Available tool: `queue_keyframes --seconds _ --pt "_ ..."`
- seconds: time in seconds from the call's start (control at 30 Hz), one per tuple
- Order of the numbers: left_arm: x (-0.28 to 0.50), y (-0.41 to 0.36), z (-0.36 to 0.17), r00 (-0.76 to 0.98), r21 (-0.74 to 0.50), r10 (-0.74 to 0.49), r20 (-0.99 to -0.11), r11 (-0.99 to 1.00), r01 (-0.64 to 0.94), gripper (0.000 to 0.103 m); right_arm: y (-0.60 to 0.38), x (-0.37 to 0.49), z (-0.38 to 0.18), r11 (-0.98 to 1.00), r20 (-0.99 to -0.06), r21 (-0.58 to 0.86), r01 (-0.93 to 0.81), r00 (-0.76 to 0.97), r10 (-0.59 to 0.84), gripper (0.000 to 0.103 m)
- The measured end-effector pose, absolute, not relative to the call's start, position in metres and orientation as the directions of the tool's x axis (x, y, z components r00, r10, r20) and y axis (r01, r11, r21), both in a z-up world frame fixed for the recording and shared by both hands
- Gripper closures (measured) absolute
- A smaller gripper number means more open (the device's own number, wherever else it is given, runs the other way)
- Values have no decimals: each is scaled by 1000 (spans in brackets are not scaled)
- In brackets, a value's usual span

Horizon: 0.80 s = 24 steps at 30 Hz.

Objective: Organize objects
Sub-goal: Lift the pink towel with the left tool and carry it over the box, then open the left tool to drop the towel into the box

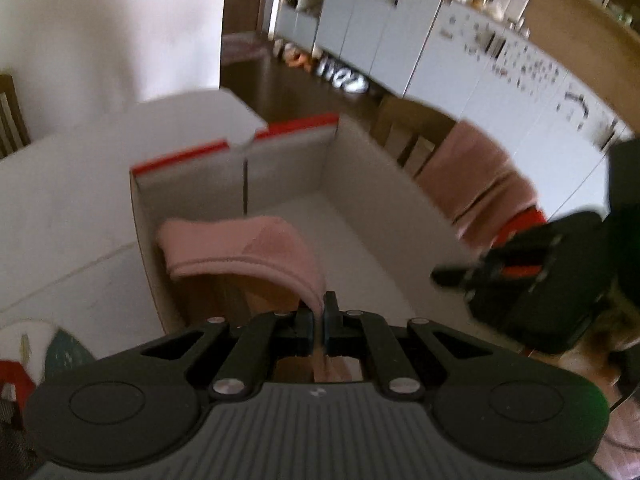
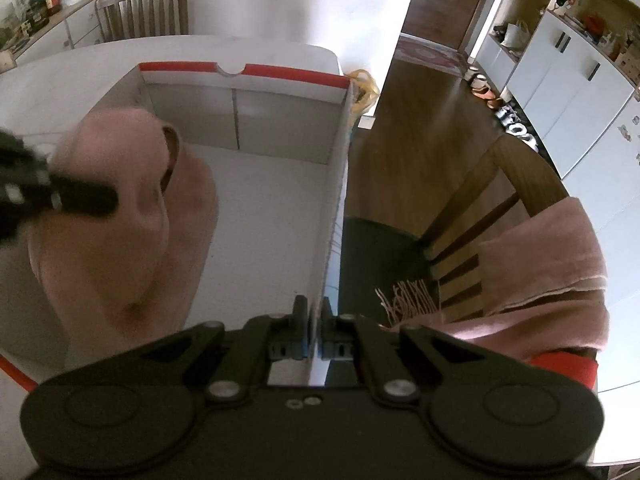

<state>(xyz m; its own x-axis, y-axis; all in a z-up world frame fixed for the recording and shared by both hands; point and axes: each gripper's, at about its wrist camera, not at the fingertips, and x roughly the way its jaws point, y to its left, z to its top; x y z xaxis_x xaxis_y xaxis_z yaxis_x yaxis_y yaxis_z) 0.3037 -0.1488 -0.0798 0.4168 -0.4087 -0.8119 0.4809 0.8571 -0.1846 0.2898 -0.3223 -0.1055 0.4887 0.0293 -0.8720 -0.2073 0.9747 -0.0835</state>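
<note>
Left wrist view: motion-blurred all over; fridge magnets [image 1: 516, 60] at 2 o'clock too smeared to read. Pink cloth [image 1: 248, 248] hides the box [image 1: 360, 184] floor beneath it. Right tongs [image 1: 452, 278] at 3 o'clock blurred, body cut by the edge. Right wrist view: left tongs [image 2: 114, 200] at 9 o'clock blurred, cut by the edge. Shelf clutter [image 2: 36, 4] at 10 o'clock too small to identify. Tabletop [image 2: 72, 64] partly hidden behind the box.
</note>
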Motion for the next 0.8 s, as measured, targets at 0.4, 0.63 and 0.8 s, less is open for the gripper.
queue_keyframes --seconds 0.4,0.63,0.8 --pt "293 -129 -107 338 -203 -370 -865 876 438 99 -318 290 -108 961 -871 -85 -264 487 57 99" --pt "287 -123 -94 370 -181 -357 -858 883 434 96 -322 292 -111 959 -872 -87 -271 486 58 99" --pt "278 -126 -72 420 -159 -363 -832 881 446 29 -321 293 -112 957 -872 -91 -274 487 57 99"
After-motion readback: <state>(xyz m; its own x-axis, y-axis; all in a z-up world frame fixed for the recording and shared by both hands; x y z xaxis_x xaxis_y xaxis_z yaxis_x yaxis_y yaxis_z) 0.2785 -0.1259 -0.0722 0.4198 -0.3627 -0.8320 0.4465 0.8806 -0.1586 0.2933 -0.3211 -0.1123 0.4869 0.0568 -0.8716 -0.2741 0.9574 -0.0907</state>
